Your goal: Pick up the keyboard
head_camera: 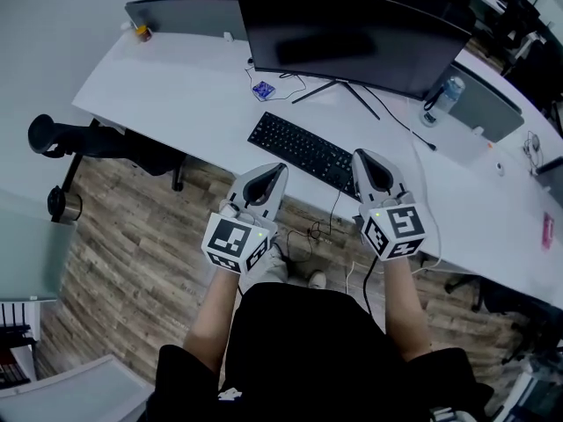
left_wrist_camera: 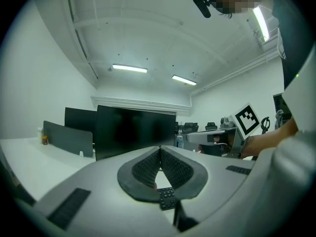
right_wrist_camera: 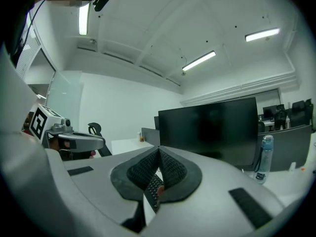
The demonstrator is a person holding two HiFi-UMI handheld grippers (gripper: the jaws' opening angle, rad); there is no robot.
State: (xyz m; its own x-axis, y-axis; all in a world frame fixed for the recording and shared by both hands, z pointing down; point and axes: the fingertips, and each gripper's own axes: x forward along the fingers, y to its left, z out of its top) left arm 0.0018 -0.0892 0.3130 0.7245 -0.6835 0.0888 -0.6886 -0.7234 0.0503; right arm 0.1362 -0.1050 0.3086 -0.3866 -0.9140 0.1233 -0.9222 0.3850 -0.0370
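Note:
A black keyboard point(head_camera: 303, 151) lies slanted on the white desk point(head_camera: 176, 86), in front of the monitor. My left gripper point(head_camera: 281, 168) hangs off the desk's near edge, just short of the keyboard's near long side, jaws shut and empty. My right gripper point(head_camera: 358, 156) is shut too, its tip over the keyboard's right end; whether it touches I cannot tell. In the left gripper view the shut pads point(left_wrist_camera: 148, 167) hide all but a few keys of the keyboard point(left_wrist_camera: 167, 197). The right gripper view shows a strip of the keyboard point(right_wrist_camera: 152, 189) below its shut pads point(right_wrist_camera: 170, 171).
A large dark monitor point(head_camera: 352, 38) stands behind the keyboard, with cables and a small blue item point(head_camera: 263, 90) by its stand. A water bottle point(head_camera: 447, 95) is at the right, grey divider panels point(head_camera: 180, 14) at the back. An office chair point(head_camera: 97, 139) sits left, below the desk.

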